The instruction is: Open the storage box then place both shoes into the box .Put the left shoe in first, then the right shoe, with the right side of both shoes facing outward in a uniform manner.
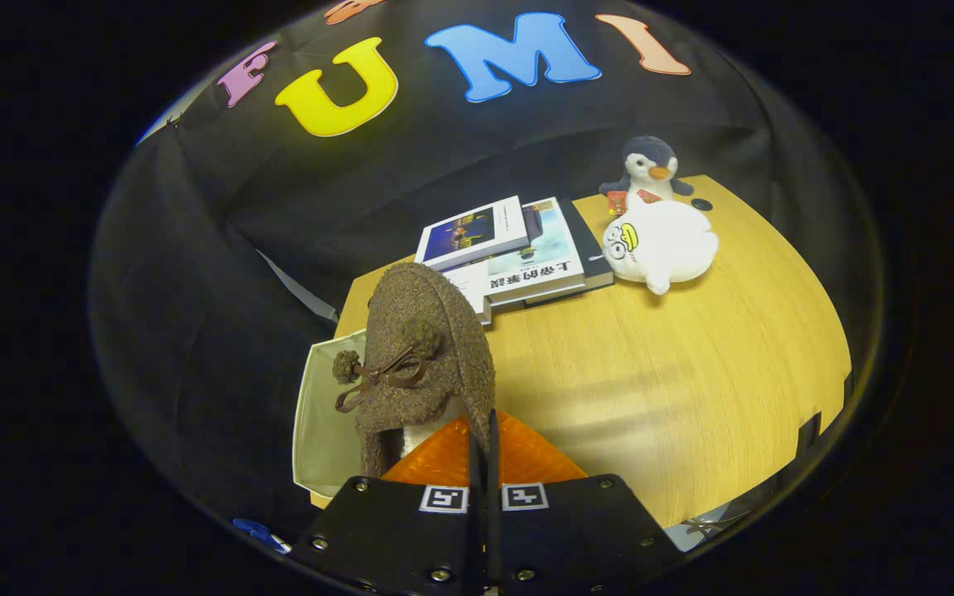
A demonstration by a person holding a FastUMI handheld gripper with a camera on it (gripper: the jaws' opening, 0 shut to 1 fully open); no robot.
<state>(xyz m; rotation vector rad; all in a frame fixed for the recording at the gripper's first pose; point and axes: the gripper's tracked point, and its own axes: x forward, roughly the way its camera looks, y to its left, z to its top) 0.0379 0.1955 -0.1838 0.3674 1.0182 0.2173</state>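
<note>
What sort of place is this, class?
Probably a staged recording booth, not a home: black cloth wall, wooden table with books and plush toys. The gripper grips a brown slipper.

A brown fuzzy shoe (pixel 427 356) blocks the way just ahead of the pinched-together gripper (pixel 484 430); open tabletop (pixel 692 372) lies to its right, books (pixel 518 252) and plush toys (pixel 659 244) beyond.

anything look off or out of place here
Nothing looks spilled or damaged. The brown shoe hangs toe-up from the gripper, whose fingers are shut on its rim, above the pale box at the table edge. The books are stacked askew, and the white plush lies on its side by the penguin.
</note>
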